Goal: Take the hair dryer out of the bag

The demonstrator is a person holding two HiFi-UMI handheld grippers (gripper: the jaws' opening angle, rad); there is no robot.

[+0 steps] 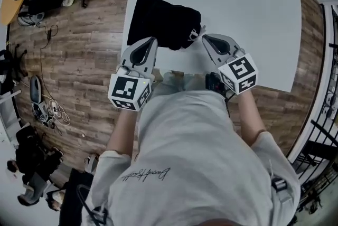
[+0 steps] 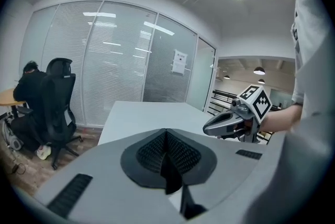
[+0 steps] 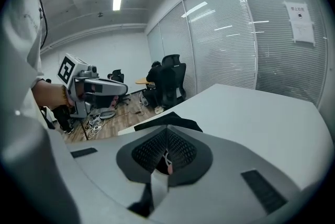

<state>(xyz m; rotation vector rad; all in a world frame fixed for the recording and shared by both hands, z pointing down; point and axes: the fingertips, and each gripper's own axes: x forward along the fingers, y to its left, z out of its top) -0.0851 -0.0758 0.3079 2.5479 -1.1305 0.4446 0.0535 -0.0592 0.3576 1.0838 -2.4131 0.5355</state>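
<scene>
The bag (image 1: 161,21) is the only container I have in front of me. It is a black cloth pouch lying flat on the pale grey counter (image 1: 243,8), close to the near left edge, with wood floor (image 1: 79,61) beyond that edge. Its cloth is crumpled and slightly humped, and its near right corner is bunched, with a short white cord (image 1: 196,34) sticking out there. The black cloth hides everything inside. I cannot see the hair dryer in any view, so I cannot say how it lies or what it looks like.

The left tongs (image 1: 153,39) sit over the near edge of the counter, with the tip at the bag's near left side, just beside the cloth. In the left gripper view the two ribbed pads meet along one line, with nothing between them, so they are fully closed and empty.

The right tongs (image 1: 204,36) point at the bunched corner, the tip just beside the cord. They are closed too. In the right gripper view a bit of white shows low in the seam between the pads. I cannot tell whether that is the cord being pinched or only seen past the tips.
</scene>
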